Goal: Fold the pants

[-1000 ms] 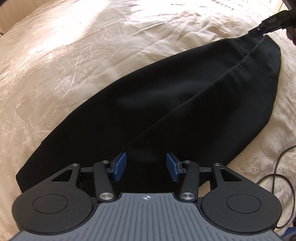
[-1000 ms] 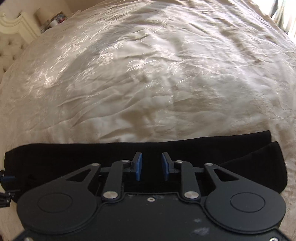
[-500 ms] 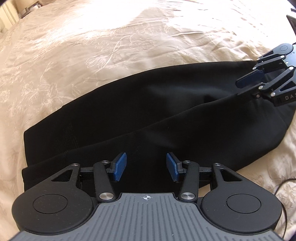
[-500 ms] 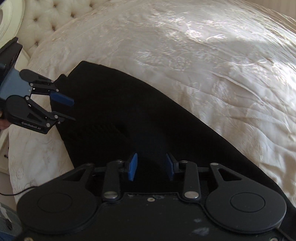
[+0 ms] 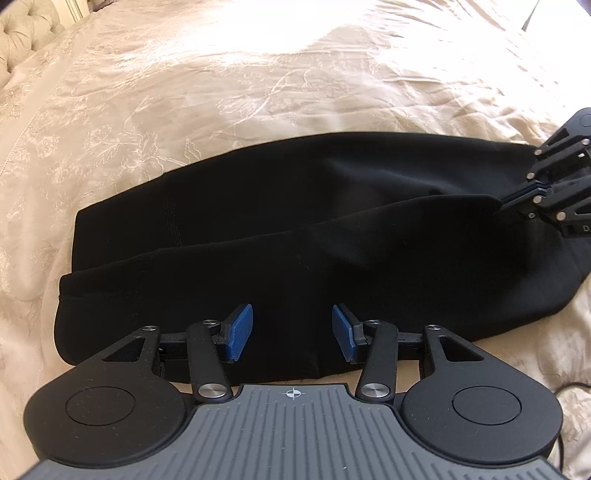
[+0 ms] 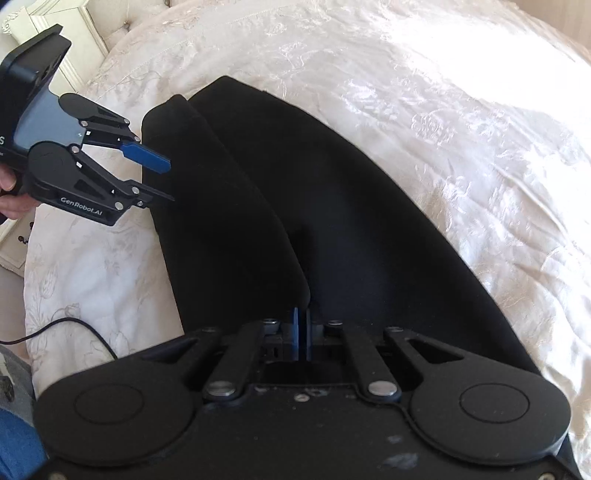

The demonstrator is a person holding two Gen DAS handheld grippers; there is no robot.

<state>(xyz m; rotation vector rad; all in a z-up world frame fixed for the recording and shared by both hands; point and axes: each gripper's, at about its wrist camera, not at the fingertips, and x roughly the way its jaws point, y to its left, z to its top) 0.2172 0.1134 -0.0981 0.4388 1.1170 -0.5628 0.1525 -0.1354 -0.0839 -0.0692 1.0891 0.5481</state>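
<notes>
Black pants [image 5: 295, 229] lie lengthwise on the cream bedspread, one leg laid over the other. My left gripper [image 5: 291, 332] is open and empty just above the near edge of the pants. It also shows in the right wrist view [image 6: 168, 181], open beside the far end of the pants [image 6: 295, 192]. My right gripper [image 6: 302, 334] is shut on a fold of the upper leg's edge. In the left wrist view it [image 5: 517, 201] pinches the cloth at the far right.
The cream embroidered bedspread [image 5: 258, 81] spreads all around. A black cable [image 6: 74, 328] lies on the bed near the left edge. A tufted headboard [image 5: 26, 29] and a white nightstand [image 6: 55, 22] stand beyond the bed.
My right gripper has closed on the edge of the upper pant leg. My left gripper has shifted a little along the pants and stays open.
</notes>
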